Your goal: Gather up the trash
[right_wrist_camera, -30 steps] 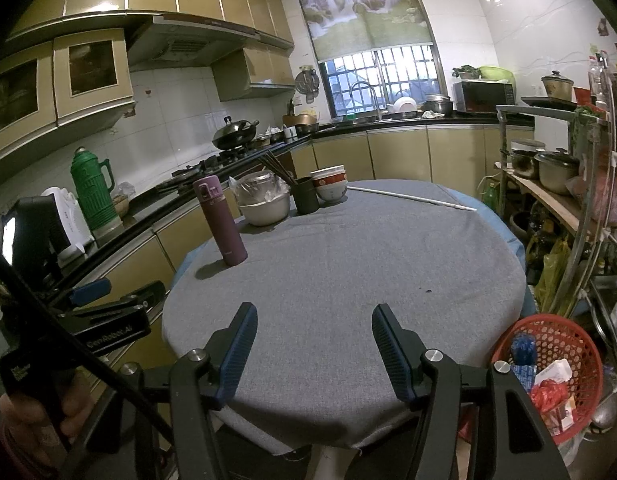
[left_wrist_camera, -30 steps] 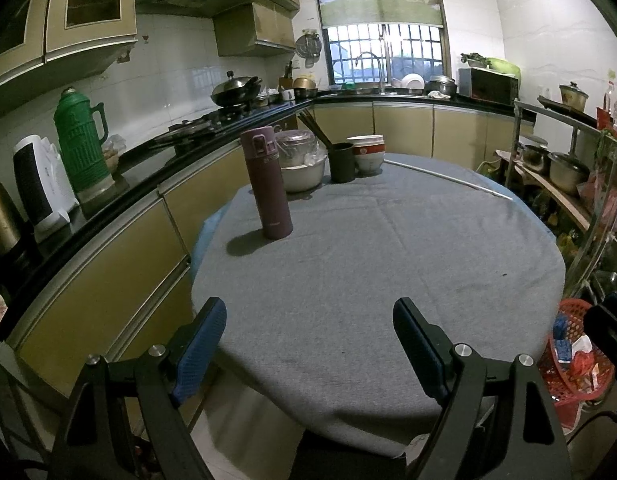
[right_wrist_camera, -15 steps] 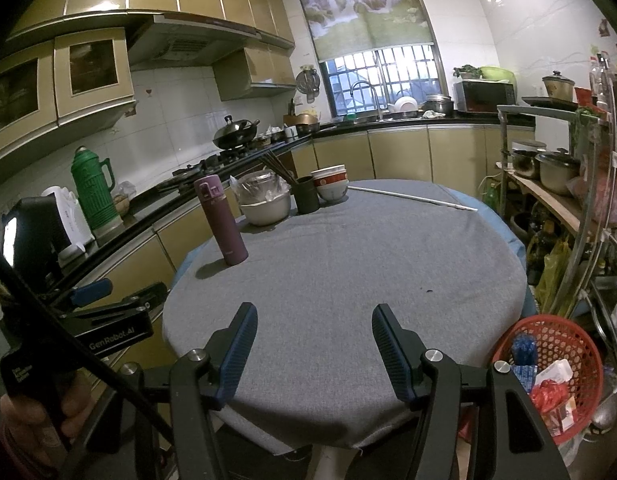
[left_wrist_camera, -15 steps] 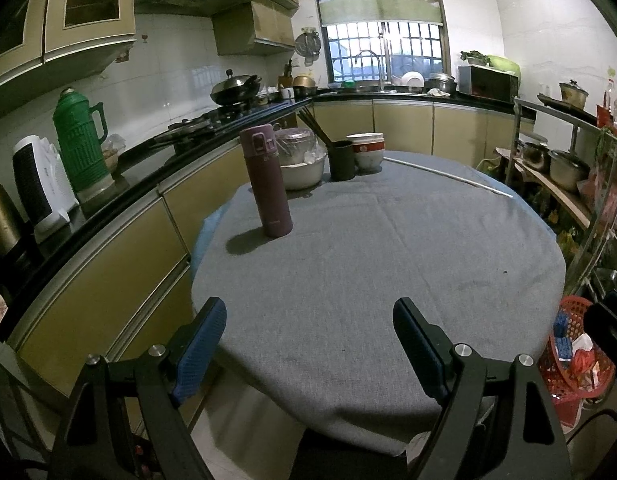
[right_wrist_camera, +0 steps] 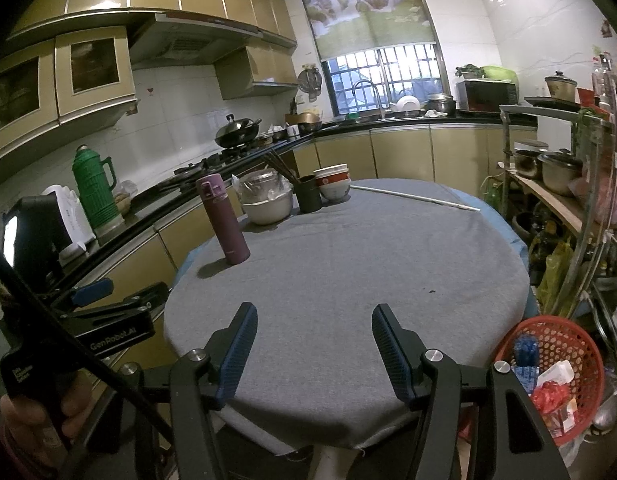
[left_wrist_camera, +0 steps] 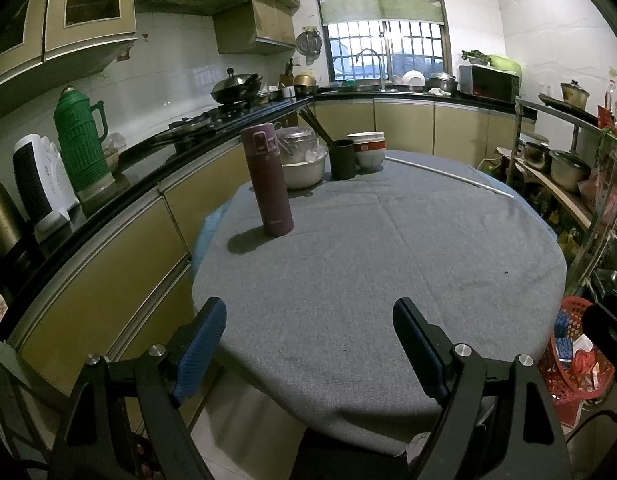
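Observation:
A red mesh trash basket (right_wrist_camera: 548,364) stands on the floor to the right of the round table, holding wrappers and a blue item; it also shows in the left wrist view (left_wrist_camera: 568,360). My left gripper (left_wrist_camera: 308,344) is open and empty above the near edge of the grey tablecloth (left_wrist_camera: 388,260). My right gripper (right_wrist_camera: 312,344) is open and empty above the near edge of the tablecloth (right_wrist_camera: 348,260). The left gripper also shows at the left of the right wrist view (right_wrist_camera: 108,300). I see no loose trash on the table.
A purple flask (left_wrist_camera: 268,180) stands on the table's left. A covered pot (left_wrist_camera: 304,160), a dark cup with chopsticks (left_wrist_camera: 342,158), stacked bowls (left_wrist_camera: 370,152) and a white rod (left_wrist_camera: 448,172) lie at the far side. A counter runs left; a metal shelf (right_wrist_camera: 568,200) stands right.

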`<state>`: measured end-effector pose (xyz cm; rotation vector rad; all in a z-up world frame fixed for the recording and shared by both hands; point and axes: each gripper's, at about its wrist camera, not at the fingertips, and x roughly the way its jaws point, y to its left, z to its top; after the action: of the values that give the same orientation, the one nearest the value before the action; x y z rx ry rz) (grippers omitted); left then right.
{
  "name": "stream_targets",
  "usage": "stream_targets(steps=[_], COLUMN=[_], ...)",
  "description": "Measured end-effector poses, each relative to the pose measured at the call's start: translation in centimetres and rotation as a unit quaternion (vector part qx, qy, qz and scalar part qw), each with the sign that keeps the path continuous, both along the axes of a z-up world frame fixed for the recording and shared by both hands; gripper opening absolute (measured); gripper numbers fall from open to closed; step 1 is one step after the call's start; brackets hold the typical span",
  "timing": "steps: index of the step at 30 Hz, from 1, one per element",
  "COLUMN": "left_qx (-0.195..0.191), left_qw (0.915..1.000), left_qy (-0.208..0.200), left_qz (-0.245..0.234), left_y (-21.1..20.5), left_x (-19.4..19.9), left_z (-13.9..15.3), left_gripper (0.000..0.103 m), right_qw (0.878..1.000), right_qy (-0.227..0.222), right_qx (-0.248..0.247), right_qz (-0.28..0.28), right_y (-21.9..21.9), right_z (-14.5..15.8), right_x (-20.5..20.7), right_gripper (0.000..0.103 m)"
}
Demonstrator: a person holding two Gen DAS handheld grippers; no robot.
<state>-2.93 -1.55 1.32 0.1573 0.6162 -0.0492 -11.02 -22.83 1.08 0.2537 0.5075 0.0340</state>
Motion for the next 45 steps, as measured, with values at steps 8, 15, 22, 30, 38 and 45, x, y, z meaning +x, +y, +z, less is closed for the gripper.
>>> stream_targets(steps=[8,15,22,30,38,45], left_qx=[0.000,0.001,0.002,0.007,0.015,0.023], left_qw=[1.0000,1.0000,0.9999,0.9993,0.9975,0.9969], left_qy=[0.002,0.006,0.011,0.029,0.057,0.066], left_qz=[0.002,0.004,0.010,0.024,0.039,0.035], left_y=[-0.1,0.0,0.0,0.3,-0.2,-1.8], left_x=[0.0,0.0,0.5,2.0,5.1,7.8], left_z=[-0.1,-0.3,-0.7,-2.0,-3.6,-4.1], left_gripper=[0.086,0.086,0.086,0.086,0.086,0.086], right_qw=[1.000,1.000,1.000,1.000,0.999,0.999], right_qy=[0.000,0.000,0.000,0.008,0.033,0.046], right_qx=[0.000,-0.001,-0.008,-0.002,0.014,0.023], right_qz=[0.000,0.001,0.003,0.006,0.009,-0.001], right_y=[0.2,0.2,0.9,0.6,-1.0,-2.9], right_z=[0.0,-0.1,-0.1,-0.6,-2.2,-3.4], right_x=[0.0,0.1,0.5,3.0,6.9,10.3], right_gripper=[0.064,0.064,0.064,0.064,0.064,0.064])
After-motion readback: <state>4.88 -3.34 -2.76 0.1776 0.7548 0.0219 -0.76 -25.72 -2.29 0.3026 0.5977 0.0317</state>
